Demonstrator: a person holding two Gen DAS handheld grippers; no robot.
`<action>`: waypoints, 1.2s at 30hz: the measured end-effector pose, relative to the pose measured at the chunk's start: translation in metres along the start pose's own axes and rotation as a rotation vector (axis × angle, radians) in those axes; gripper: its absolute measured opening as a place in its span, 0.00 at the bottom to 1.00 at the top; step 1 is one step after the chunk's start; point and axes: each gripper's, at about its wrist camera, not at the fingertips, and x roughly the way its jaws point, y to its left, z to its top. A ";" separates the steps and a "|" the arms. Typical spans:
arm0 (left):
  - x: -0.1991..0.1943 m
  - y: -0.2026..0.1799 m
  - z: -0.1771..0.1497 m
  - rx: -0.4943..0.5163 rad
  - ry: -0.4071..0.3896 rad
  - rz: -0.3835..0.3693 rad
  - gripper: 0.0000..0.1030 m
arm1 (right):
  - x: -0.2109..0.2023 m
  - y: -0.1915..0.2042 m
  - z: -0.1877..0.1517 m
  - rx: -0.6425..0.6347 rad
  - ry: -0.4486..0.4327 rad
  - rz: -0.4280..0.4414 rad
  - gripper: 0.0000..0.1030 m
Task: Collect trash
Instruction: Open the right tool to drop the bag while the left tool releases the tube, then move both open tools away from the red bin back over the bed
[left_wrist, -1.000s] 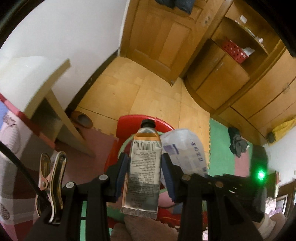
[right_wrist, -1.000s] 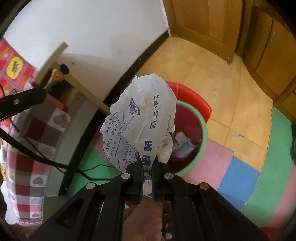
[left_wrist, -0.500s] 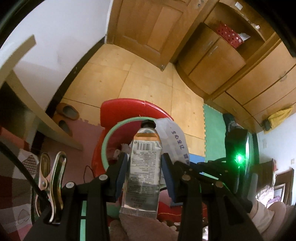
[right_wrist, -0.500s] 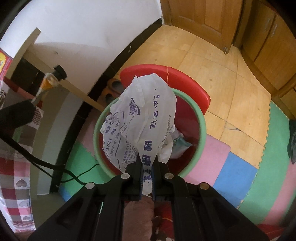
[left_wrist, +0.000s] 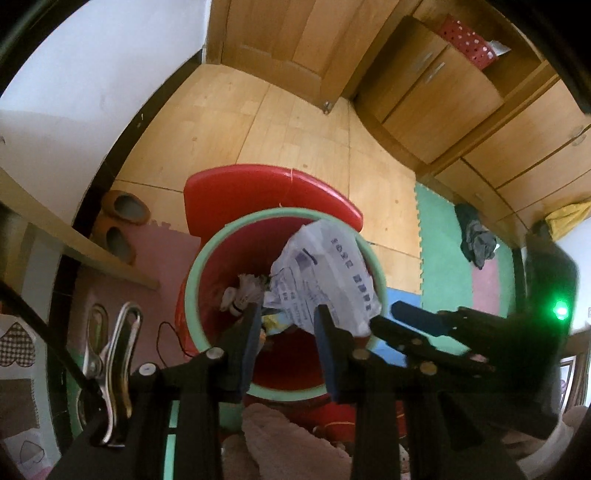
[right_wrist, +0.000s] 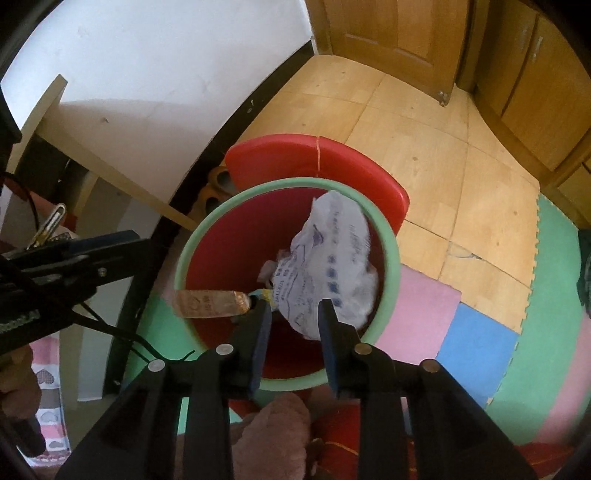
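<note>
Your left gripper (left_wrist: 286, 325) points steeply down over the red bin (left_wrist: 236, 258) with the pale green rim, and its jaws stand partly apart with nothing pressed between the pads; they are closing at this moment. In the right wrist view the same tool (right_wrist: 107, 243) reaches in from the left edge, and just below it the tube (right_wrist: 210, 303), gold and orange on the side that shows, lies level across the near left rim of the bin (right_wrist: 221, 266), blurred, with no pad on it; whether it touches the rim you cannot tell from these views. At the far left of the left wrist view a metal clip (left_wrist: 110, 350) sits on the tool's frame. Inside the bin, crumpled paper scraps (left_wrist: 243, 291) lie at the bottom. To the right of them the white plastic bag (left_wrist: 325, 273) with blue print rests against the right inner wall, its top level with the rim. Your right gripper (right_wrist: 293, 314) hangs over the near edge of the bin, jaws opening, the bag (right_wrist: 328, 266) just beyond the fingertips and free of both pads. The bin stands where the wooden floor (right_wrist: 424, 147) meets coloured foam mats (right_wrist: 476, 343), with its red lid (right_wrist: 317, 162) upright behind it.
</note>
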 end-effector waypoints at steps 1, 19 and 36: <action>0.003 0.000 0.000 -0.002 0.007 0.001 0.29 | 0.000 -0.001 0.000 0.004 0.000 0.003 0.27; 0.009 -0.001 0.007 -0.053 0.056 0.029 0.54 | -0.017 -0.001 0.006 -0.017 -0.012 -0.002 0.49; -0.047 0.003 -0.006 -0.120 -0.013 0.046 0.64 | -0.059 0.029 0.000 -0.100 -0.079 0.022 0.49</action>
